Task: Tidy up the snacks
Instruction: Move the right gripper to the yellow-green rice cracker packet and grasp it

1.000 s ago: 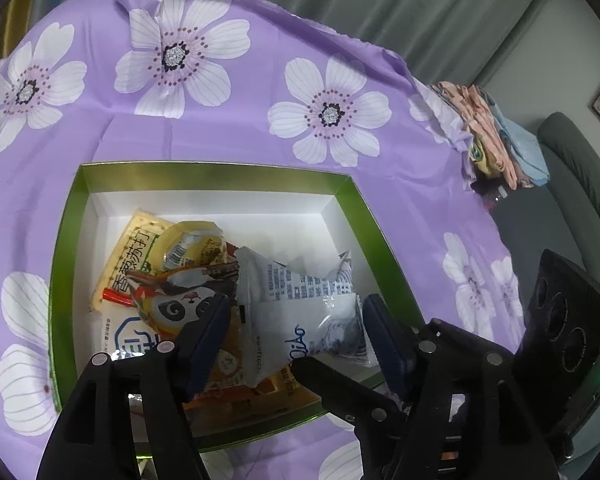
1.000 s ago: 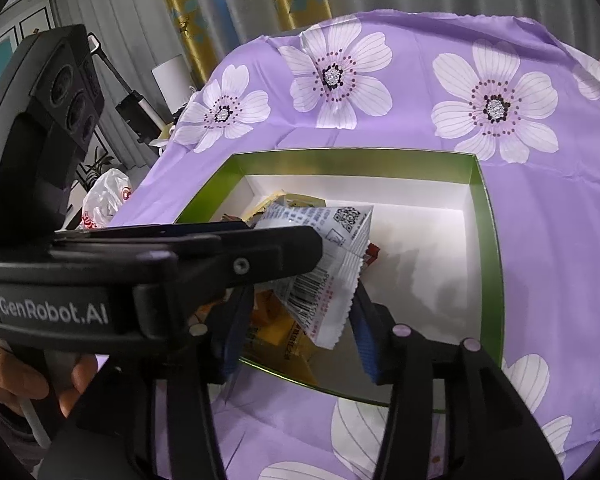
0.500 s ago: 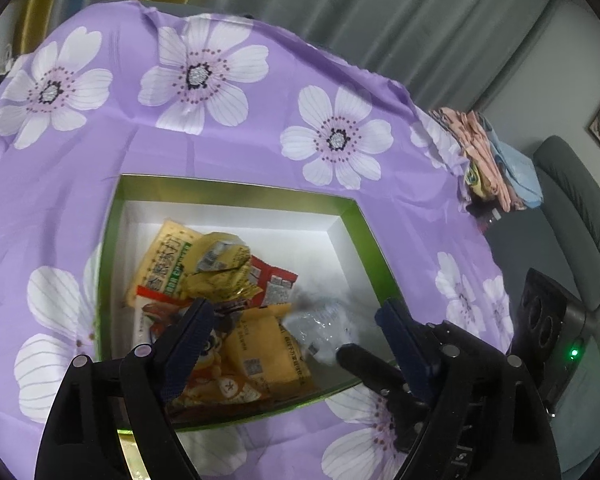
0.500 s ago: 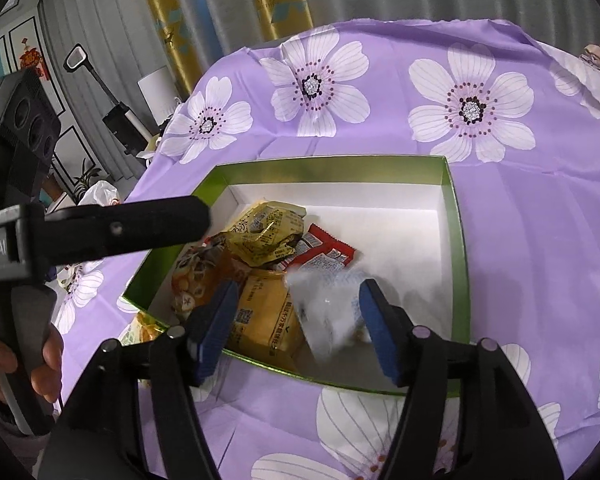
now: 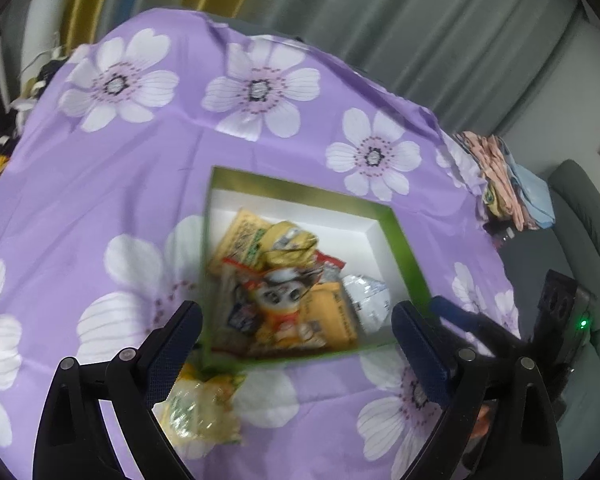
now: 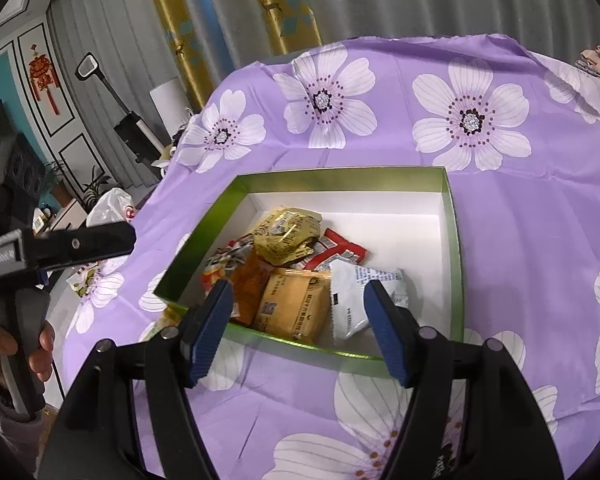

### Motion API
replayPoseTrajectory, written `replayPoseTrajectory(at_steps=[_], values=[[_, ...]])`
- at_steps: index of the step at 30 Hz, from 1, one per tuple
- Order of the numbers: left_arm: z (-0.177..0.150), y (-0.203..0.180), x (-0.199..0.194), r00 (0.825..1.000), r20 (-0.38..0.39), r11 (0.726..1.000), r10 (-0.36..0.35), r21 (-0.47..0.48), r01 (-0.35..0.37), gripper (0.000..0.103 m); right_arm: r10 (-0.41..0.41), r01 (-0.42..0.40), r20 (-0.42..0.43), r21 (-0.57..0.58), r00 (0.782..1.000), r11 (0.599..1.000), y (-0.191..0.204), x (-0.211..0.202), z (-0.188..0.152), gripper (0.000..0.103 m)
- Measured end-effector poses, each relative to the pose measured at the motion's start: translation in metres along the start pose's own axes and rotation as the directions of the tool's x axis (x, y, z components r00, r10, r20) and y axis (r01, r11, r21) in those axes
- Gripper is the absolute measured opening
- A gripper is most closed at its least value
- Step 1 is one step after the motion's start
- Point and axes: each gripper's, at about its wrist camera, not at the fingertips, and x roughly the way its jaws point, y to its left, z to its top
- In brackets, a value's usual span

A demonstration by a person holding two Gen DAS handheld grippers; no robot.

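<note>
Snacks piled in a green box on the purple flowered surface.

In the right wrist view, from left: the left gripper, its fingers opening on nothing; gold packet and red packet mid-frame; tan packet; white packet. The right gripper hangs at lower centre, fingers opening, empty. A blurred, perhaps yellow-green packet lies outside, lower left of the left wrist view.

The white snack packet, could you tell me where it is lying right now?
In the right wrist view the white snack packet lies inside the green box, near its front right, beside the tan packet and below the red wrapper.
</note>
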Motion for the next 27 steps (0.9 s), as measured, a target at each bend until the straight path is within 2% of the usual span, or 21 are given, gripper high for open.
replayPoseTrajectory(at_steps=[6, 15, 27], values=[[-0.021, 0.023, -0.011, 0.999, -0.013, 0.998, 0.041, -0.048, -0.042, 0.096, 0.028, -0.028, 0.005, -0.007, 1.000, 1.000, 0.011, -0.010, -0.010, 0.078], [-0.060, 0.041, -0.011, 0.986, -0.043, 0.985, 0.164, -0.052, -0.166, 0.096, 0.102, -0.106, -0.051, -0.082, 0.993, 0.991, 0.047, -0.008, -0.042, 0.081], [-0.079, 0.048, -0.003, 0.983, -0.077, 0.985, 0.168, -0.028, -0.171, 0.096, 0.134, -0.163, -0.176, -0.161, 0.975, 0.973, 0.086, 0.033, -0.067, 0.080]])
